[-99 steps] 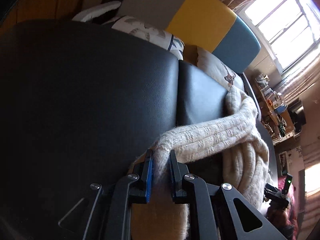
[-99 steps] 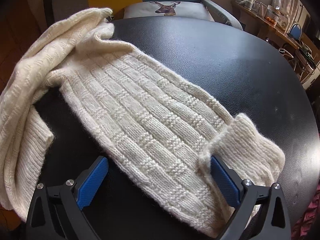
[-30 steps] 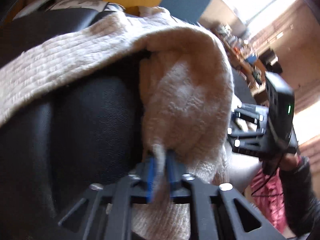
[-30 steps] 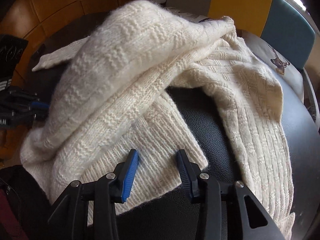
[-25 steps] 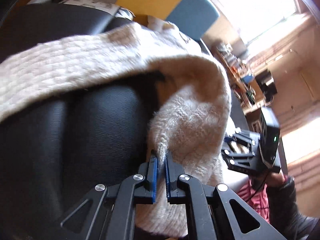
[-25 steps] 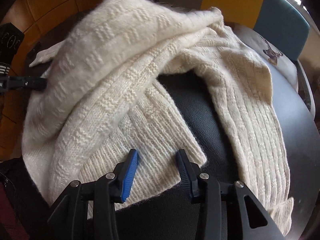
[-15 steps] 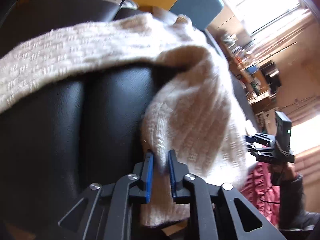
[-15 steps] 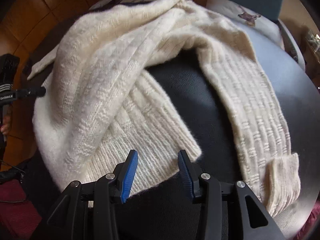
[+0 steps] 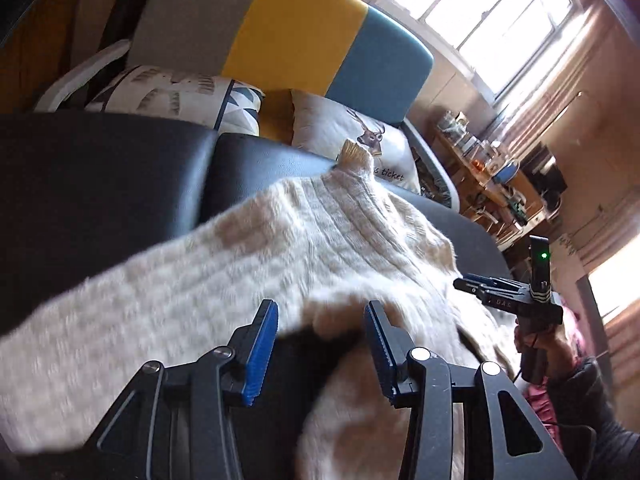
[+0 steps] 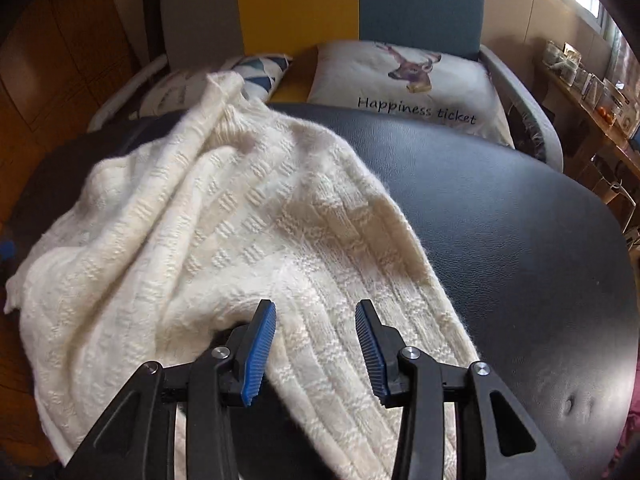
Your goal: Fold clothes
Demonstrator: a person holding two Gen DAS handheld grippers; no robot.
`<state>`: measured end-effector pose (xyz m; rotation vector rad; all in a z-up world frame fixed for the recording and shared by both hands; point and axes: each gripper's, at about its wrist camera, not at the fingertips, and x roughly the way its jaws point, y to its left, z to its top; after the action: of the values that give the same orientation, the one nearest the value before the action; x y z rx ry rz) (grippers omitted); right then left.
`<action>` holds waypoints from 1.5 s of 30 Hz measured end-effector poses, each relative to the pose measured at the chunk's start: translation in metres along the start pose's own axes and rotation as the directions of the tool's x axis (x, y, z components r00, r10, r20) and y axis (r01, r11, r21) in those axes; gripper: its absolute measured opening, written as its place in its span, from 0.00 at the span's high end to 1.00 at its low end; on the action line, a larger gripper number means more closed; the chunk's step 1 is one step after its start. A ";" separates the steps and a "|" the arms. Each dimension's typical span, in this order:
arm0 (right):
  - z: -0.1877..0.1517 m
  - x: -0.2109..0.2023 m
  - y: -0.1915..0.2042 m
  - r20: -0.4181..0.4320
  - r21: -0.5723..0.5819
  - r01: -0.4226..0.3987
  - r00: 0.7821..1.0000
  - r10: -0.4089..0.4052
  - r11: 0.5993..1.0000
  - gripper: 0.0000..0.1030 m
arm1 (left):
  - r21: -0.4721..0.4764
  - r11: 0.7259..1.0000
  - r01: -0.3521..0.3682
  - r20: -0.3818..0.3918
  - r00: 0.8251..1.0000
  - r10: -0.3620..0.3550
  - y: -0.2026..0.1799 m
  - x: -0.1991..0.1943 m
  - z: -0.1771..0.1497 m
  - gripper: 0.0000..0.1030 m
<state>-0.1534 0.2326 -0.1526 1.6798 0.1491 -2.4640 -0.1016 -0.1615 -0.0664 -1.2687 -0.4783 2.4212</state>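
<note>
A cream knitted sweater [image 9: 280, 264] lies rumpled on a black padded table [image 9: 100, 184]. My left gripper [image 9: 320, 344] stands open over the sweater's near edge, with a fold of knit between the blue pads but not pinched. In the right wrist view the same sweater [image 10: 208, 224] spreads across the left half of the table [image 10: 500, 216], one long ribbed part running toward the camera. My right gripper [image 10: 316, 344] is open above that ribbed part. The right gripper also shows at the far right of the left wrist view [image 9: 472, 285], held by a hand.
Behind the table stands a sofa with a grey, yellow and blue back [image 10: 344, 4]. A deer cushion [image 10: 412, 80] and a patterned cushion [image 9: 180, 96] lean against it. A cluttered wooden shelf [image 9: 488, 176] runs under the window on the right.
My left gripper was shut on the sweater's edge; it has let go and now stands open. The sweater has dropped flatter onto the table. The right gripper stayed open and shifted over the ribbed part.
</note>
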 end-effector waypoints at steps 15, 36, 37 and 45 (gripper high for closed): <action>0.039 -0.030 -0.058 0.097 -0.029 -0.112 0.989 0.115 0.993 0.56 | 0.167 0.978 -0.128 -0.136 0.979 0.151 0.013 0.097 0.064 0.55; 0.106 0.075 -0.034 0.115 -0.317 0.010 0.993 0.027 0.948 0.41 | 0.516 0.840 -0.169 -0.145 0.949 0.280 -0.046 0.219 0.092 0.49; 0.106 0.074 -0.034 0.115 -0.312 0.008 0.993 0.029 0.950 0.41 | 0.513 0.841 -0.171 -0.147 0.948 0.282 -0.046 0.219 0.093 0.49; 0.082 0.024 -0.036 0.104 -0.177 -0.159 0.978 0.179 0.971 0.41 | 0.205 0.975 -0.086 -0.091 0.990 0.106 -0.021 0.142 0.104 0.50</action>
<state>-0.2435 0.2521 -0.1450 1.4127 0.1854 -2.3456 -0.2601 -0.0905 -0.1012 -1.3456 -0.1428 2.3973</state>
